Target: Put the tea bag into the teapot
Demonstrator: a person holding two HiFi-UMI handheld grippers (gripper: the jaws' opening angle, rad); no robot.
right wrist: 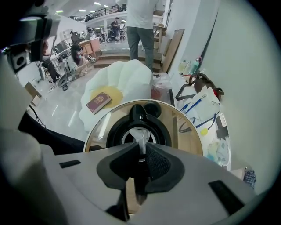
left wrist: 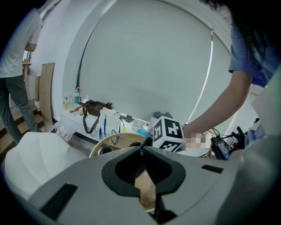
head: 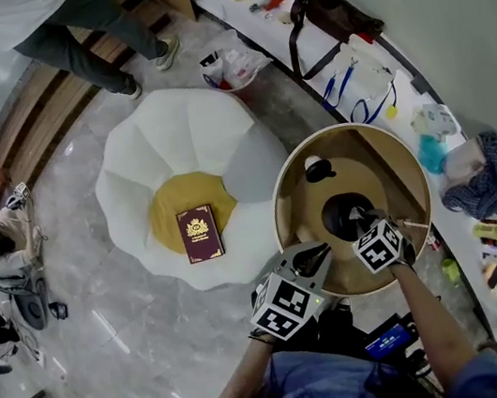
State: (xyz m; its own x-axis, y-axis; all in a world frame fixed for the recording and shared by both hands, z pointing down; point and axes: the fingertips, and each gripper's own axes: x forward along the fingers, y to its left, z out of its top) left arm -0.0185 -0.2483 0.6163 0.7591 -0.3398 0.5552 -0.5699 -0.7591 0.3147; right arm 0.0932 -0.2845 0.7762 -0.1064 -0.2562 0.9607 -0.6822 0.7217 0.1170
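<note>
While the right gripper (right wrist: 141,146) pinches the white tea bag (right wrist: 140,135) over the black teapot (right wrist: 115,132), left gripper (left wrist: 142,150) near the teapot, jaws pressed together.

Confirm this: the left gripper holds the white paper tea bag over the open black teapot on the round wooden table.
Wrong gripper: the right gripper holds the white paper tea bag over the open black teapot on the round wooden table. The right gripper view shows it.

obstacles: teapot (head: 339,215) mid-table, small black object (head: 319,169) beyond it | free: bare tabletop (head: 386,169) right of teapot
</note>
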